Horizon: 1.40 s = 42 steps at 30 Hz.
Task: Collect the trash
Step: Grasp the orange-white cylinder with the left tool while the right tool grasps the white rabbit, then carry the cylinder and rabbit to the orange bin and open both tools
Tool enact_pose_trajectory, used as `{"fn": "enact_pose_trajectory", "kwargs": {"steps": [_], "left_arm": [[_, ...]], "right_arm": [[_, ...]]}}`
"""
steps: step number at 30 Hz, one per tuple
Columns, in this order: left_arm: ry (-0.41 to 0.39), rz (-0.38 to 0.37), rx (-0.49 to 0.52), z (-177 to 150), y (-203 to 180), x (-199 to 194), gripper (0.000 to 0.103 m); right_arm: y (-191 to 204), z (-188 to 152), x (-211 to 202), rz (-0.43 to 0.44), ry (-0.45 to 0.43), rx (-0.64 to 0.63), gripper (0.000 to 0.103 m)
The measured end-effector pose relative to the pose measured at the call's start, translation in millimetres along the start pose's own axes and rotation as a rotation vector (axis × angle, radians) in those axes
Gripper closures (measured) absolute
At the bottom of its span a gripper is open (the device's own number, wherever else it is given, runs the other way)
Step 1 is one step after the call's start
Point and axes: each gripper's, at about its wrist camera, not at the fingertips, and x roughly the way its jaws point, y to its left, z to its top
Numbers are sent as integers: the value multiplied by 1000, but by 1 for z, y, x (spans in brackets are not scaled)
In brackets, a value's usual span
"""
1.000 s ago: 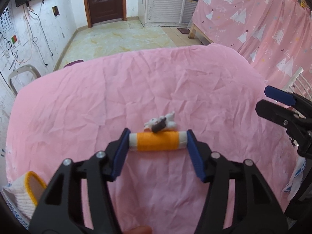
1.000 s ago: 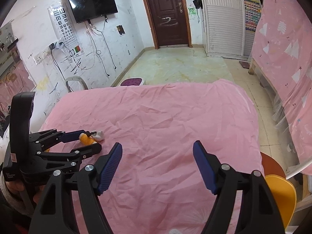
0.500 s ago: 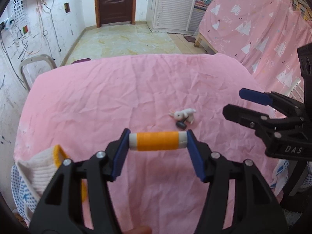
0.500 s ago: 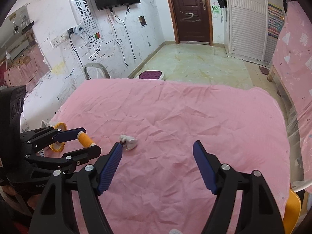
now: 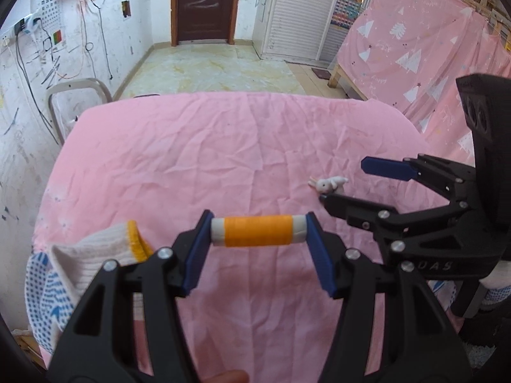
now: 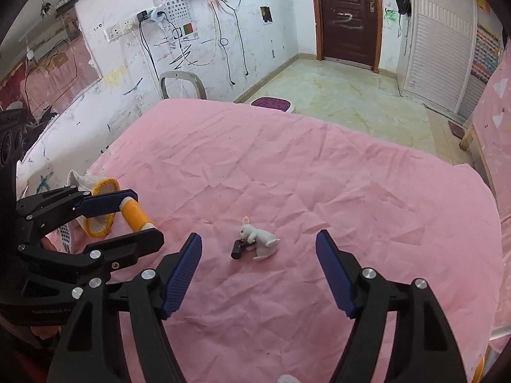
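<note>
Rabbit figurine (image 5: 329,184) half hidden behind right claw (image 5: 345,182)

**Two wrist views, one pink table**

Your left wrist camera looks steeply down along its fingers over the pink cloth (image 5: 223,146), facing the far door (image 5: 202,3). Your right wrist camera sits close alongside, angled toward the left wall. Both views share the cloth, the rabbit figurine (image 5: 329,184) (image 6: 260,237) and the door (image 6: 348,12).
</note>
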Motion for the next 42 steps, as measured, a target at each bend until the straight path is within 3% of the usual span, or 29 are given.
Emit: {"fn": "enact_pose_trajectory", "kwargs": {"steps": [2, 9, 16, 28, 42], "left_arm": [[0, -2, -8, 0, 3, -1, 47], [6, -5, -21, -1, 7, 1, 47], [4, 0, -13, -1, 1, 0, 47], [-17, 14, 37, 4, -33, -9, 47], [-47, -18, 170, 14, -124, -12, 47]], "right_arm": [[2, 0, 4, -1, 9, -7, 44], [5, -1, 17, -6, 30, -26, 78], [-3, 0, 11, 0, 4, 4, 79], [-21, -15, -35, -54, -97, 32, 79], [-82, -61, -111, -150, -224, 149, 79]]}}
